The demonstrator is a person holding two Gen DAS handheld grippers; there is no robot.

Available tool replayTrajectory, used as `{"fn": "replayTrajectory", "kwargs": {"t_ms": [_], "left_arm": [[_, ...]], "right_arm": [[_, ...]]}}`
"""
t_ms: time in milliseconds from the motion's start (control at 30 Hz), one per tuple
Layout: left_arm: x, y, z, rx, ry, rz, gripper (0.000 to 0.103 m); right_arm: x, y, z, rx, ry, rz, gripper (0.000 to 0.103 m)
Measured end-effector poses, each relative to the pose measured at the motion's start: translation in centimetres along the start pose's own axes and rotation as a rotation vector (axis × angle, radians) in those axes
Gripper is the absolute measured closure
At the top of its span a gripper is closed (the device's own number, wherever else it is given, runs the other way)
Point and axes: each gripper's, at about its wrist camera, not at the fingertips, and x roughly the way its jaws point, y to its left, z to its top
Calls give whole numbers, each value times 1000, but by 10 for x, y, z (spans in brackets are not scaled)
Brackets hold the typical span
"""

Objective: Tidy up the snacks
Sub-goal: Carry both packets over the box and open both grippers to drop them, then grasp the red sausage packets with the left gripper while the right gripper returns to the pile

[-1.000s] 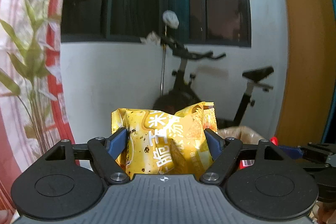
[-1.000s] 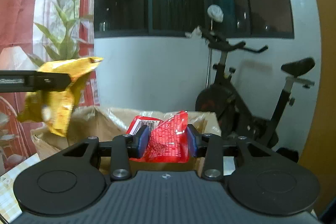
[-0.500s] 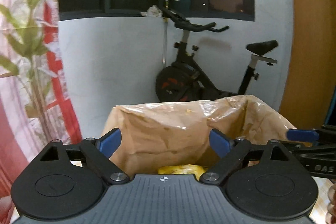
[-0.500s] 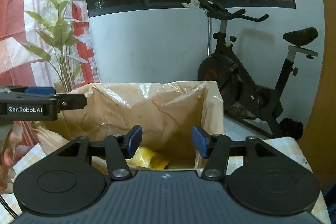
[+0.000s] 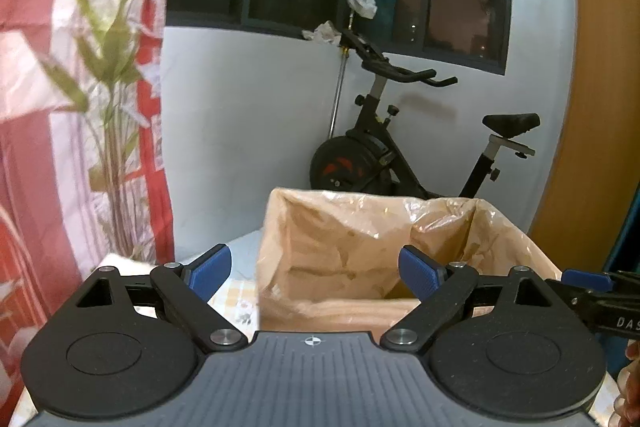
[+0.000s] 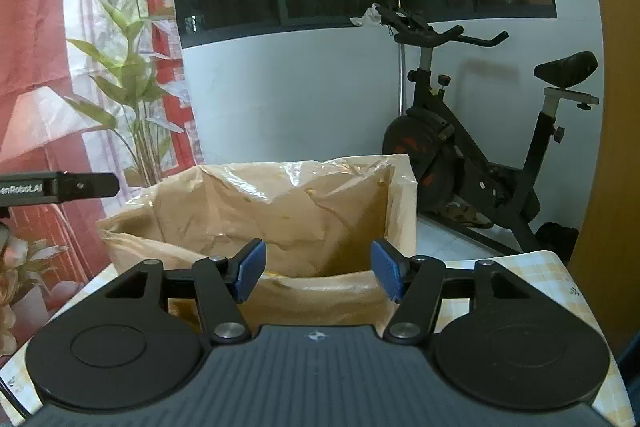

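Note:
A cardboard box lined with a clear plastic bag [image 5: 360,247] stands on the table in front of both grippers; it also shows in the right wrist view [image 6: 280,211]. My left gripper [image 5: 316,271] is open and empty, just short of the box's near wall. My right gripper [image 6: 316,269] is open and empty at the box's near rim. The right gripper's finger shows at the right edge of the left wrist view [image 5: 588,281]. The left gripper's finger shows at the left of the right wrist view [image 6: 60,187]. No snack packet is in sight; the box's bottom is hidden.
The table has a yellow checked cloth [image 6: 520,267]. An exercise bike [image 6: 472,155] stands behind the table against a white wall. A red and white curtain with leaf print [image 5: 80,107] hangs on the left. An orange door [image 5: 592,107] is on the right.
A second ago my left gripper held a yellow packet and my right a red one. Both opened over the box and dropped them. Both grippers have since drawn back a little.

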Motion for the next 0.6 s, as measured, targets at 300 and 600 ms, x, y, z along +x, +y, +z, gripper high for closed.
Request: {"fn": "replayTrajectory", "kwargs": {"t_ms": [300,600], "left_arm": [[-40,35,-36,-44,1,9,11],[-50,44,-94,-46,134,0,17]], "right_arm": [[-25,7,-21,7,-30,40,41],[-43,19,-61,-20,-30,36,41]]}}
